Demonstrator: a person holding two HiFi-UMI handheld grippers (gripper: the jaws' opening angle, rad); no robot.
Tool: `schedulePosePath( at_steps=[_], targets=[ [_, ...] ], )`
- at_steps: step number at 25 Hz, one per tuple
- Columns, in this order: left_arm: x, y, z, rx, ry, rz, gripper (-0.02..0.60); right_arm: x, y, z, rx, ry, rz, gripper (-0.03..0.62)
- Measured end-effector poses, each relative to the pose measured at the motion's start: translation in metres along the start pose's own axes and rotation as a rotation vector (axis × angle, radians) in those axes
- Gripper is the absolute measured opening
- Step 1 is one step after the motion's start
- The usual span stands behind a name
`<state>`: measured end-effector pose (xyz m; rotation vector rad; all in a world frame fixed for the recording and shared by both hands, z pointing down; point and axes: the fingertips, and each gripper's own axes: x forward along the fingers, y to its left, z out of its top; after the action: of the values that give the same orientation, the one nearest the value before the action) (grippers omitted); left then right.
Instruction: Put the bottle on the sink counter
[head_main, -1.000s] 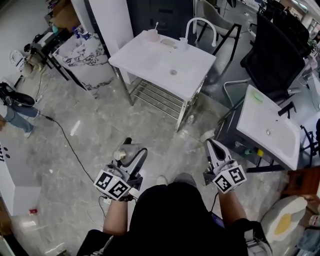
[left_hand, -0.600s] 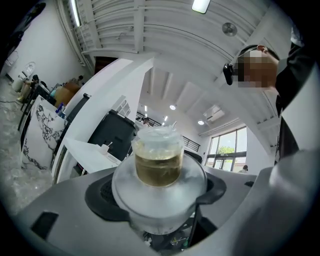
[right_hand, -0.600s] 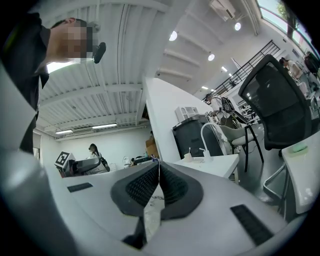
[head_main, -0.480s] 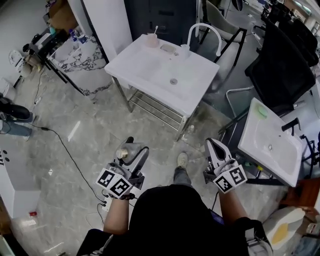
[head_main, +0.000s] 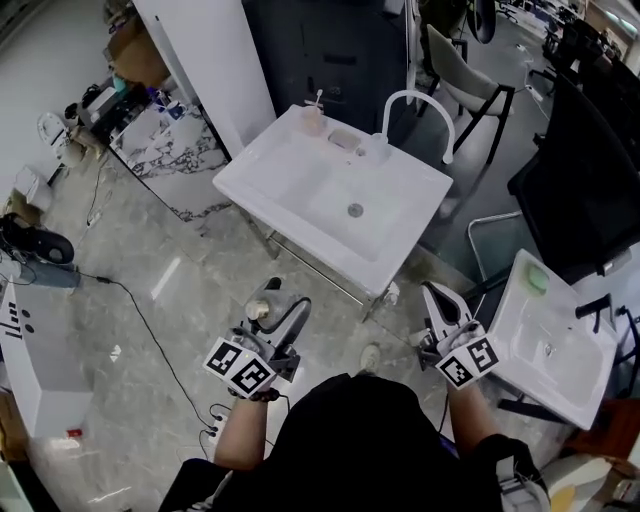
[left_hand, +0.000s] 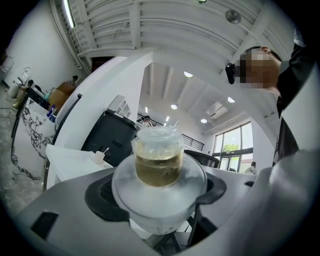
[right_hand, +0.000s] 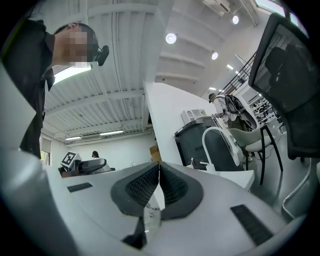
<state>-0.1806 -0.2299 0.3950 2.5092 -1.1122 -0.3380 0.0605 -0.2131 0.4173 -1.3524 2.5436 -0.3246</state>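
**Bottle in the left grip, short of the sink**

The left hand-held gripper (head_main: 283, 300) is clenched on the bottle (left_hand: 157, 167). Its two dark pads press the clear, rounded body from either side with the jaws spread wide. The bottle holds a yellowish liquid and carries a pale cap (head_main: 260, 310). In the head view it sits at about 7 o'clock of the frame, over the grey marbled floor (head_main: 150, 300) and well apart from the sink.

The right hand-held gripper (head_main: 433, 292) is clenched on nothing: its own view shows the ribbed pads (right_hand: 150, 182) meeting along one line. It hangs at about 5 o'clock, level with the left one.

The white sink surface (head_main: 270, 165) stands at 12 o'clock from both hand-held grippers, on a metal frame. Its basin has a drain (head_main: 354, 210) near the middle. A curved white faucet (head_main: 420, 105) rises at the far edge. A pink cup (head_main: 314, 118) with a stick in it stands at the far edge, at 10 o'clock from the drain, and a small dish (head_main: 345, 140) lies just beside the cup.

A second white sink (head_main: 560, 345) lies at 3 o'clock of the right hand-held gripper, with a green item (head_main: 537, 278) on its near corner. A black chair (head_main: 590, 170) stands at 2 o'clock. A black cable (head_main: 140, 310) runs across the floor at 9 o'clock.
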Motion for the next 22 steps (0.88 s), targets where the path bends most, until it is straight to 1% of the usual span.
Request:
schedulePosePath(
  at_steps=[7, 11, 16, 22],
  targets=[
    [0.067, 0.008, -0.009, -0.007, 0.002, 0.023, 0.353, 0.026, -0.060, 0.017, -0.004, 0.017, 0.026, 0.031],
    [0.104, 0.003, -0.018, -0.012, 0.024, 0.022, 0.353, 0.030, -0.088, 0.024, 0.013, 0.022, 0.023, 0.031],
    [0.134, -0.003, -0.031, -0.016, 0.058, 0.006, 0.353, 0.031, -0.112, 0.025, 0.039, 0.020, 0.000, 0.031],
    [0.159, 0.009, -0.040, -0.005, 0.114, -0.008, 0.353, 0.034, -0.130, 0.016, 0.044, 0.043, -0.060, 0.031]
  ],
)
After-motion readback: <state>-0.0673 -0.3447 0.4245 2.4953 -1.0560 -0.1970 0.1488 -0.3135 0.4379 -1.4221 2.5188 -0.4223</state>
